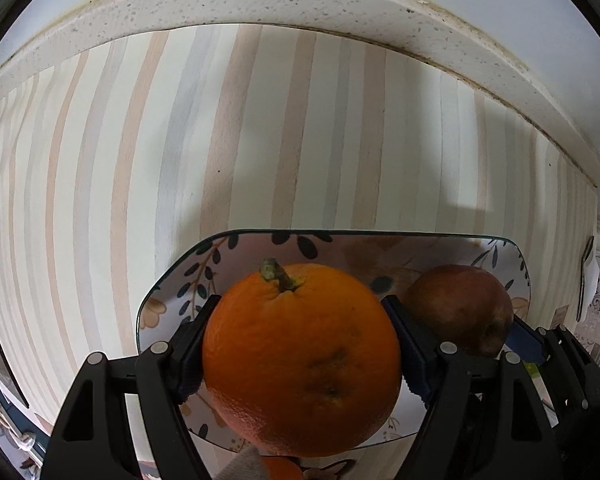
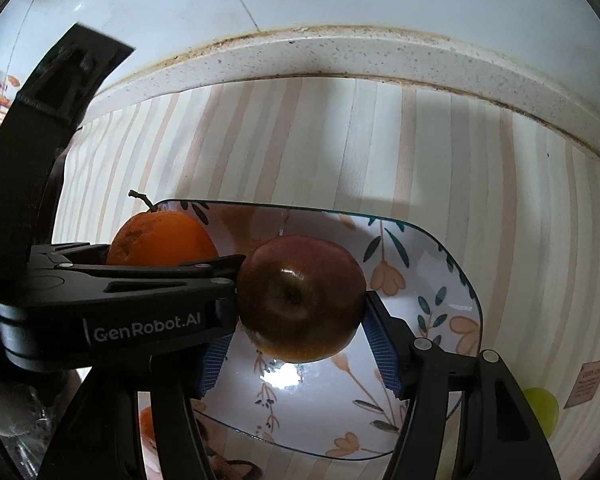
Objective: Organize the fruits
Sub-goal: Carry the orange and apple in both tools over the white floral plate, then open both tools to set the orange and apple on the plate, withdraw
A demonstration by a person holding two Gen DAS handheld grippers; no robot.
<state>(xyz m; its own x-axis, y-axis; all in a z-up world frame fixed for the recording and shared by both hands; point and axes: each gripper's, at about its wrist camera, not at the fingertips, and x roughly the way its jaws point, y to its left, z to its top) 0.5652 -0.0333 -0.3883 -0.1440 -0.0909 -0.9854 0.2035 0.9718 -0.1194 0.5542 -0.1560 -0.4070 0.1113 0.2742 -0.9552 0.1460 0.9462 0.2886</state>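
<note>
Over the flower-patterned glass plate [image 1: 172,292], both fruits are mid-drop-off.
Left view: left gripper [image 1: 300,354] jaws clamp the round stemmed orange [image 1: 300,356] above the plate's near edge. Right view: right gripper [image 2: 300,332] pinches the dark red apple [image 2: 300,300] over the middle; next, I'd guess, lower and release gently.

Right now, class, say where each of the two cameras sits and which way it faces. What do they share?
Left wrist: sits on the left gripper, looking along its fingers at the orange they clamp, over the flowered plate; the right gripper shows at the right edge.
Right wrist: sits on the right gripper, facing the dark red apple it clamps; the left gripper crosses at left.
Shared: both fruits, the plate, striped cloth, speckled counter edge.
</note>
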